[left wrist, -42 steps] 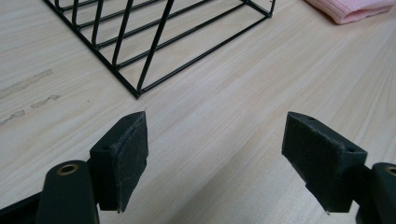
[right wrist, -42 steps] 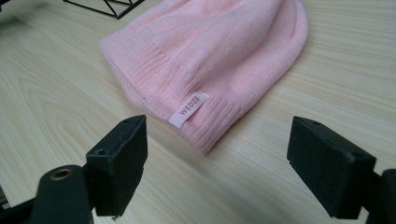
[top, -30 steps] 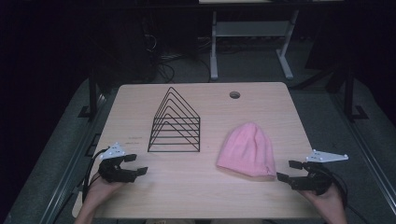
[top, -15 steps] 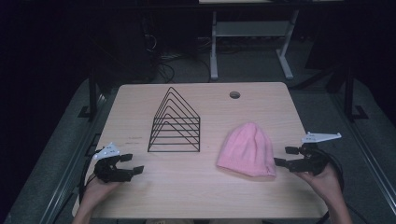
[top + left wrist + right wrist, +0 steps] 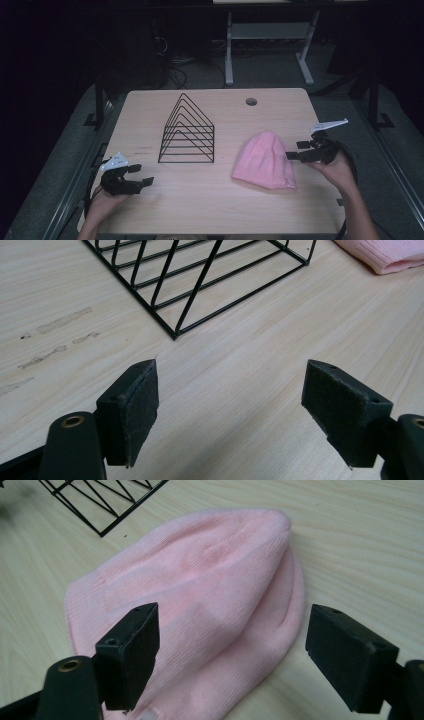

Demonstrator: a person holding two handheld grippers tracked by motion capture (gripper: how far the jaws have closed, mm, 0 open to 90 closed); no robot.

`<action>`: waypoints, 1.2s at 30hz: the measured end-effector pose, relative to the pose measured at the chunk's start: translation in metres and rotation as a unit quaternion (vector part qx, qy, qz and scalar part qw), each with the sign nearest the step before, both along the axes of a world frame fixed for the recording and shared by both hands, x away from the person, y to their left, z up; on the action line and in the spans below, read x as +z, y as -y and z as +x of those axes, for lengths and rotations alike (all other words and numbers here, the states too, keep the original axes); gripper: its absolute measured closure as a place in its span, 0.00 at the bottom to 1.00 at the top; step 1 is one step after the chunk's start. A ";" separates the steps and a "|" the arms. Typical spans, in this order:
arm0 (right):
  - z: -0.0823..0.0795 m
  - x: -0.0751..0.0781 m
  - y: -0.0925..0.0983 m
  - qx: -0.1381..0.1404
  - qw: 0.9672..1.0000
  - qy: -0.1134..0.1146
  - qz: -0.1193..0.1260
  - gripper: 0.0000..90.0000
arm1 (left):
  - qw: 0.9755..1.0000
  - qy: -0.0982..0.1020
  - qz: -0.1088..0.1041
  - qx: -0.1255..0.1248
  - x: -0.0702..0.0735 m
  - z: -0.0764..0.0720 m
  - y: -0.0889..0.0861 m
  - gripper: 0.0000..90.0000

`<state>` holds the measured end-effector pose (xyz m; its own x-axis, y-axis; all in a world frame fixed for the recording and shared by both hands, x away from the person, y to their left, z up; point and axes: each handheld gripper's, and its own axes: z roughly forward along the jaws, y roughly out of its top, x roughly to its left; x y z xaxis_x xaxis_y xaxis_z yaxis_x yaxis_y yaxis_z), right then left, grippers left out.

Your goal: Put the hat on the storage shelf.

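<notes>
A pink knit beanie lies flat on the wooden table, right of centre. My right gripper hovers open at the beanie's right edge, jaws pointing left over it. In the right gripper view the beanie spreads just beyond the wide-apart jaws. A black wire rack of nested triangles stands left of the beanie. My left gripper sits open low over the table's front left, aimed right. The left gripper view has the rack's corner ahead and a bit of the beanie at top right.
A round cable hole sits near the table's far edge. Beyond the table stand a white desk frame and cables on the dark floor. Faint scuff marks mark the wood near the left gripper.
My right gripper has risen and moved forward and left, from the table's front right corner to the beanie's right edge. The left gripper has shifted slightly toward the front left.
</notes>
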<state>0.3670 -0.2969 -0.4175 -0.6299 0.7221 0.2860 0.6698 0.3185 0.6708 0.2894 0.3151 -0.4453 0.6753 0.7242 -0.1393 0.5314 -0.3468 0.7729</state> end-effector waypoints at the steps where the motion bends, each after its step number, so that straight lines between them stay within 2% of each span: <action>1: 0.004 0.000 0.000 0.004 1.000 0.002 -0.002 0.23 | 1.000 -0.001 0.001 -0.001 0.000 0.000 0.000 0.25; 8: 0.031 -0.002 -0.009 0.006 1.000 -0.006 -0.001 0.24 | 1.000 -0.004 0.001 -0.001 -0.001 0.001 0.001 0.25; 16: 0.064 -0.004 -0.024 0.016 1.000 -0.024 -0.012 0.25 | 1.000 0.001 -0.001 0.000 0.001 0.002 0.003 0.25; 23: 0.082 -0.012 -0.035 0.020 0.999 -0.034 -0.010 0.29 | 1.000 -0.003 0.001 -0.001 -0.002 0.001 0.000 0.25; 24: 0.089 -0.016 -0.038 0.021 0.999 -0.041 -0.005 0.32 | 1.000 -0.004 0.001 -0.001 -0.001 0.001 0.000 0.25; 26: 0.093 -0.019 -0.039 0.025 0.998 -0.048 -0.008 0.42 | 1.000 -0.004 0.001 -0.002 -0.002 0.001 0.000 0.25; 28: 0.096 -0.022 -0.041 0.030 0.998 -0.050 -0.012 0.44 | 1.000 -0.005 0.002 -0.002 -0.002 0.000 0.000 0.25; 34: 0.104 -0.033 -0.042 0.027 0.997 -0.074 -0.006 0.47 | 1.000 -0.004 0.002 -0.002 -0.002 0.001 -0.001 0.25; 36: 0.105 -0.037 -0.044 0.028 0.996 -0.087 -0.012 0.49 | 1.000 -0.005 0.000 -0.002 -0.002 0.001 -0.001 0.25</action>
<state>0.4718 -0.2533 -0.4542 -0.6119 0.6949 0.3778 0.7561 0.3735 0.5374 0.2900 0.3161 -0.4475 0.6769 0.7216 -0.1451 0.5374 -0.3497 0.7674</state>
